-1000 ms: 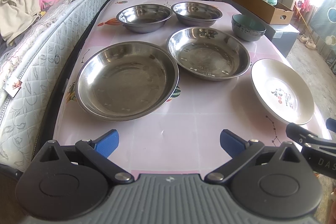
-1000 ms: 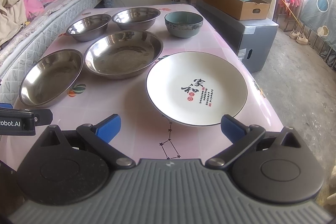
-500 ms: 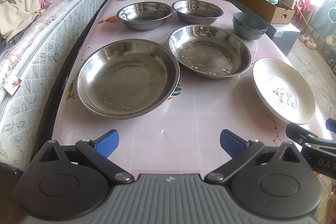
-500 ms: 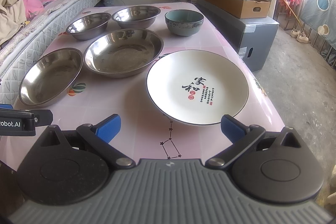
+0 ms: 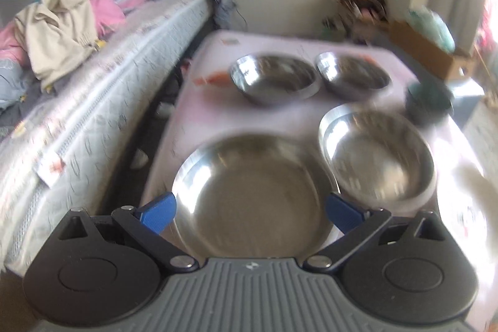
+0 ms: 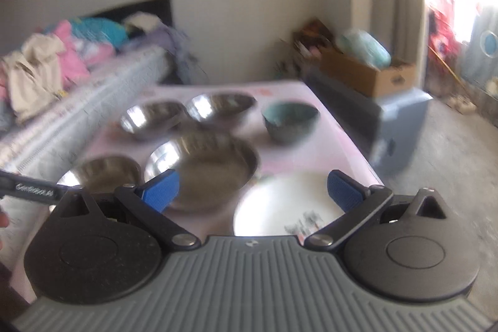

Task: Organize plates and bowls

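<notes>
A: Where do the dishes sit?

B: All on the pink bench (image 5: 199, 114). From the left wrist view, a large steel plate (image 5: 255, 201) lies nearest, a second steel plate (image 5: 378, 154) just to its right, and two steel bowls (image 5: 275, 80) (image 5: 353, 77) side by side behind them. A dark teal bowl (image 5: 429, 103) stands further right. Everything is blurred.

A: And the white plate?

B: The right wrist view shows the white ceramic plate (image 6: 280, 204) with dark lettering at the near right of the bench, close beside the second steel plate (image 6: 214, 170).

A: What are the grippers doing?

B: The left gripper (image 5: 250, 212) hovers over the nearest steel plate, its blue fingers (image 5: 158, 212) spread wide, one at each side of the plate, pinching nothing. The right gripper (image 6: 252, 190) has its fingers (image 6: 342, 190) spread as well, above the white plate and the second steel plate, empty.

A: Anything beside the bench?

B: A bed (image 5: 77, 126) with piled clothes (image 5: 65, 30) along the left, and a cardboard box (image 6: 367, 73) on a grey cabinet (image 6: 401, 129) to the right.
</notes>
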Tool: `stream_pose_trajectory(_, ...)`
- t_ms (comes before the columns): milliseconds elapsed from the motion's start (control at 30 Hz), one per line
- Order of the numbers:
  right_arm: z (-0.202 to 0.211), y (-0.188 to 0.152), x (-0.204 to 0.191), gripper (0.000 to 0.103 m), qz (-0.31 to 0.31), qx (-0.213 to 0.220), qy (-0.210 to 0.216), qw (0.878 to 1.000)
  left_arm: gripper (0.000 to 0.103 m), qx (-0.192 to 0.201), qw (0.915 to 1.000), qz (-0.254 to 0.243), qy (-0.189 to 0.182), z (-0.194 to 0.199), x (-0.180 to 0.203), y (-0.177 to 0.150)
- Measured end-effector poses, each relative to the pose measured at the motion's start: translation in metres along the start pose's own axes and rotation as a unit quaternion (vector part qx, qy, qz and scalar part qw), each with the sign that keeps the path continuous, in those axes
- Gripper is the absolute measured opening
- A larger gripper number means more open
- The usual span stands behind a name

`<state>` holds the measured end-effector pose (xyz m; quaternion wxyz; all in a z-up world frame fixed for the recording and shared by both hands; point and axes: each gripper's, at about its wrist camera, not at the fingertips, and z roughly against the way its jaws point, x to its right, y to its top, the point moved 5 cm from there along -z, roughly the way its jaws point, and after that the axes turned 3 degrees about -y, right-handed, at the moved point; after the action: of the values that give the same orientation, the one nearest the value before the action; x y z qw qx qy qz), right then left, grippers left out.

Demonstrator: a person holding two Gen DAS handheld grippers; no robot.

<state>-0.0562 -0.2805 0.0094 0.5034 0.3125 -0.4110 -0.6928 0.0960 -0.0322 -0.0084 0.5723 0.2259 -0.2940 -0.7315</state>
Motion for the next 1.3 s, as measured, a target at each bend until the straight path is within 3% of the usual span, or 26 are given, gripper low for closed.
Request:
stream_pose_trajectory(167, -0.025, 0.035, 0.003, 0.102, -0.018, 0.013, 0.042, 0.999, 0.103, 0.035, 0.9986, 0.026, -0.029, -0.012, -0.016, 0.031)
stream_pose_trajectory(400, -0.07, 0.045, 0.003, 0.102, -0.029, -0.013, 0.067, 0.997, 0.102, 0.025, 0.9971, 0.049, -0.052, -0.048, -0.027, 0.045)
stream_pose_trajectory(733, -0.144, 0.094, 0.013, 0.102, -0.042, -0.024, 0.113, 0.992, 0.101, 0.043, 0.9984, 0.018, -0.032, -0.078, -0.018, 0.091)
stream_pose_trajectory(933, -0.185, 0.117, 0.014, 0.102, -0.04, -0.036, 0.132, 0.99, 0.095, 0.015, 0.999, 0.029, -0.029, -0.109, -0.015, 0.114)
stream_pose_trajectory(1067, -0.21, 0.123, -0.002, 0.102, -0.051, -0.056, 0.168, 0.983, 0.089, 0.008, 0.9981, 0.048, -0.037, -0.128, -0.022, 0.129)
stream_pose_trajectory(1167, -0.229, 0.123, -0.024, 0.098, -0.065, -0.073, 0.197, 0.976, 0.083, 0.006, 0.9982, 0.052, -0.031, -0.144, -0.027, 0.14)
stream_pose_trajectory(1267, -0.25, 0.116, -0.046, 0.086, -0.092, -0.095, 0.214, 0.968, 0.073, -0.007, 0.9978, 0.056, -0.034, -0.163, -0.034, 0.151)
stream_pose_trajectory(1300, -0.257, 0.112, -0.054, 0.077, -0.099, -0.103, 0.218, 0.965, 0.069, -0.014, 0.9977, 0.058, -0.033, -0.169, -0.037, 0.154)
